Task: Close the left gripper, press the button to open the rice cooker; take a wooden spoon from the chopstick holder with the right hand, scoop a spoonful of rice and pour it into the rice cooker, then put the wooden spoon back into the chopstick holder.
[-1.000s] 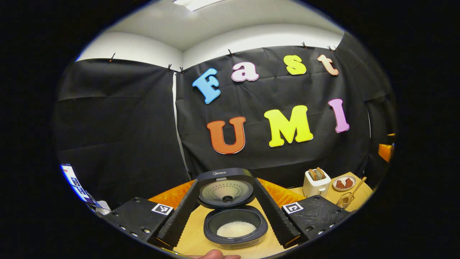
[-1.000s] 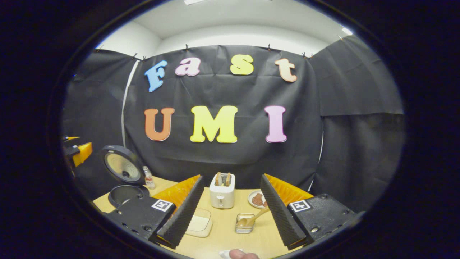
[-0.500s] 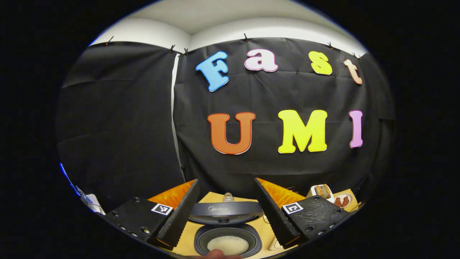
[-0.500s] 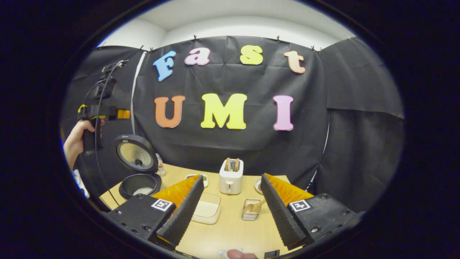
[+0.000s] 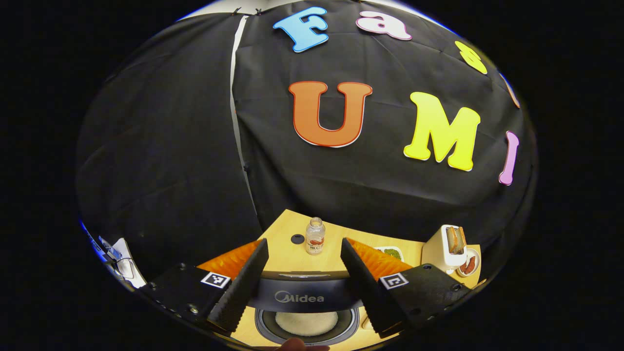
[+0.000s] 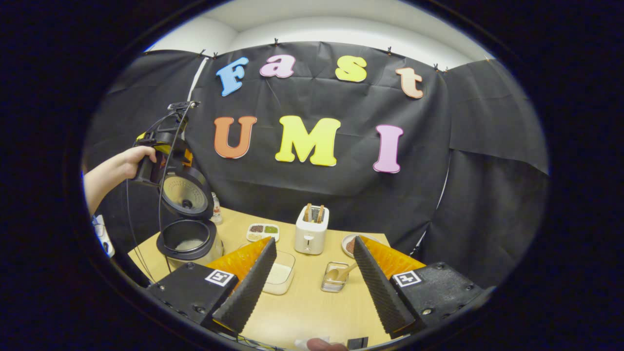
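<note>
Since a second ago my left gripper point(image 5: 298, 280) has climbed above the raised lid point(image 5: 303, 294) of the rice cooker point(image 6: 189, 240) and tipped down, so the rice in the pot point(image 5: 306, 323) now sits low between its fingers, which are spread wide and hold nothing. Across the table point(image 6: 312, 312) from left to right stand the open cooker, the clear tub of rice point(image 6: 279, 278), then the wire chopstick holder point(image 6: 334, 282) with the wooden spoon point(image 6: 340, 273) back in it, handle leaning right. My right gripper point(image 6: 312, 287) is open too, empty and held back. The scoop looks done, I judge — best to draw both hands away gently and nudge nothing.
</note>
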A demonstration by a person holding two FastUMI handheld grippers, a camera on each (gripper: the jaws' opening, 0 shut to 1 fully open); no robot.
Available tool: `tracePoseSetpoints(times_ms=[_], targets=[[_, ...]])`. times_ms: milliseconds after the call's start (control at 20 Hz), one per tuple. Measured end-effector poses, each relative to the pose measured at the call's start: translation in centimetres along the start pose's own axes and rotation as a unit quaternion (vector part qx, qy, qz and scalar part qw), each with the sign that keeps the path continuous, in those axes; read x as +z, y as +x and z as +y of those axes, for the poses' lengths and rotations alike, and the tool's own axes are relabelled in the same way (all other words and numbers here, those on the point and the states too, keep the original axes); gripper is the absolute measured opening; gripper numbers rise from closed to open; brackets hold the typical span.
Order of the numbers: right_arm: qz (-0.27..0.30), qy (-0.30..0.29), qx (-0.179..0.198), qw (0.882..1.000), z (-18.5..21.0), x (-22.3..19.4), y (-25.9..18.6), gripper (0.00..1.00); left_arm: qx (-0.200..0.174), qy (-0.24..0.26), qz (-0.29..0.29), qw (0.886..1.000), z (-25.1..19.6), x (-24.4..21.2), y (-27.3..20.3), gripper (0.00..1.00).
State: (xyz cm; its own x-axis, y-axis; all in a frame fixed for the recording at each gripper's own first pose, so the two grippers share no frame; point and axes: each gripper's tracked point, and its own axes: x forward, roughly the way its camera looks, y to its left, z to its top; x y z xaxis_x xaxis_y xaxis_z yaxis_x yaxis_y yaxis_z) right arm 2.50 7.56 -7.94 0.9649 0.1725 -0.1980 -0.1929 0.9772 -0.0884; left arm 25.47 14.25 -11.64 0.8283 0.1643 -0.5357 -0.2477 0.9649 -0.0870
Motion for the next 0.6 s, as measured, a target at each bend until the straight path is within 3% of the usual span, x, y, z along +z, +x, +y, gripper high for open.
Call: tracePoseSetpoints(times_ms=[250, 600], targets=[[0.02, 0.008, 0.006, 1.0, 0.0, -1.0, 0.4, 1.0, -0.013, 0.001, 0.027, 1.0, -0.5, -3.7, -1.4, 1.0], [0.044, 0.0, 0.016, 0.999, 1.0, -2.8, 0.9, 1.0, -0.011, 0.011, 0.108, 0.994, -0.5, -14.6, -3.0, 1.0]])
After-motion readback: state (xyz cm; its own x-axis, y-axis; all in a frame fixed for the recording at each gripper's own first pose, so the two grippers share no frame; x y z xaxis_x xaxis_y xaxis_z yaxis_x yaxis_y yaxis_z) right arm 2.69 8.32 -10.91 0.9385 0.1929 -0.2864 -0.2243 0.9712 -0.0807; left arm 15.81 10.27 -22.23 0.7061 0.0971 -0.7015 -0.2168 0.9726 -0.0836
